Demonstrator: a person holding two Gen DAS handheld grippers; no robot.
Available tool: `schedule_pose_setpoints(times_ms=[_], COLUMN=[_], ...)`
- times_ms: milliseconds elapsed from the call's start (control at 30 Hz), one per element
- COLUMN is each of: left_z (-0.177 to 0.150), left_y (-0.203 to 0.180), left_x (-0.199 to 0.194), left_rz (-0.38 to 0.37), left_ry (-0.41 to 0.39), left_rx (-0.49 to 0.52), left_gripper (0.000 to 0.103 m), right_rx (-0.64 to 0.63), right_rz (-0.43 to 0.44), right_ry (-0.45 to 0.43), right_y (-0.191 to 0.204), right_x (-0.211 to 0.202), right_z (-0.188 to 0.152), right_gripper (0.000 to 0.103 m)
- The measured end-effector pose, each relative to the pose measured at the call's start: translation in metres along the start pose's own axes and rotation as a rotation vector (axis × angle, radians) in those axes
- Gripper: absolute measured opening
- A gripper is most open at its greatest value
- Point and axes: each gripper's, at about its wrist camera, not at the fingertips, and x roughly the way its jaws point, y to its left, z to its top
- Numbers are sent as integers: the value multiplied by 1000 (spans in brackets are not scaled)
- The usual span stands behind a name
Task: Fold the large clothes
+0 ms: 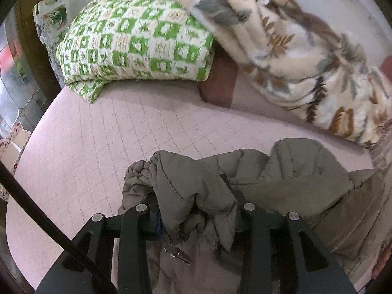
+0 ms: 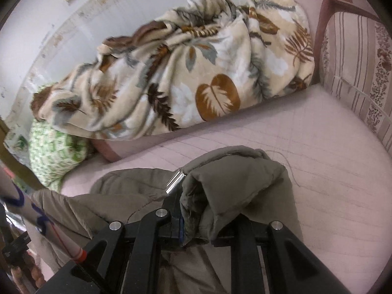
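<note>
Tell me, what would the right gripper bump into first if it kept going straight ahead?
Probably the leaf-print blanket, after passing over the pink bed cover. The right gripper already holds the grey-brown jacket, and depth is hard to judge.

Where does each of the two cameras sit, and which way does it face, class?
Left wrist: sits on the left gripper, looking along its fingers over the grey-green jacket toward the green checked pillow; black gripper linkage shows.
Right wrist: sits on the right gripper, facing the leaf-print blanket and striped cushion; linkage shows.
Shared: jacket, blanket, pillow and pink quilted bed cover.
</note>
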Motion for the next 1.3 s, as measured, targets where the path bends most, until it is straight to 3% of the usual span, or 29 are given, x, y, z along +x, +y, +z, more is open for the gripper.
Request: schedule_pose_setpoints(times_ms=[167, 333, 467, 500, 567, 633, 667, 733, 767, 900, 1000, 1067, 1100, 1133, 1300], left_z=[-3, -3, 4, 5, 8, 11, 13, 15, 15, 2, -25, -59, -77, -91, -163], left_y=[2, 9, 25, 33, 46, 56, 59, 69, 71, 77, 80, 84, 86, 90, 102], left_x=[38, 55, 40, 31, 17, 2, -4, -23, -31, -75, -104, -122, -128, -131, -125], left_rz=[25, -12, -123, -180, -281, -352, -364, -368, -361, -306, -203, -143, -118, -101, -36], left_ry=[33, 62, 64, 56, 44, 22, 12, -29, -45, -111, -165, -202, -211, -214, -230], left_rx=[-38, -84, -126, -153, -190, -213, -221, -237, -237, -209, -175, -162, -157, -159, -182], left_gripper=[44, 49, 56, 58, 63, 65, 65, 65, 65, 65, 65, 66, 66, 67, 68], right_rx=[-25, -22, 9, 29, 61, 73, 65, 45, 27, -15, -53, -79, -90, -108, -280], right_rz=[-71, -96, -102, -92, -48, -5, 0, -30, -55, -62, -46, 10, 36, 72, 160], right_ry=[34, 57, 78, 83, 81, 55, 32, -19, -59, -122, -145, -123, -102, -76, -50], right_y=[1, -3, -7, -9, -12, -12, -11, -6, -3, 12, 34, 50, 57, 68, 139], right_x=[41, 68, 75, 74, 68, 56, 47, 31, 19, -18, -42, -49, -50, -50, -38], right_z=[-2, -8, -8, -6, -2, 4, 7, 12, 15, 19, 10, -2, -8, -15, -69], right_gripper=[17, 19, 21, 22, 33, 57, 64, 87, 89, 89, 88, 69, 51, 42, 41])
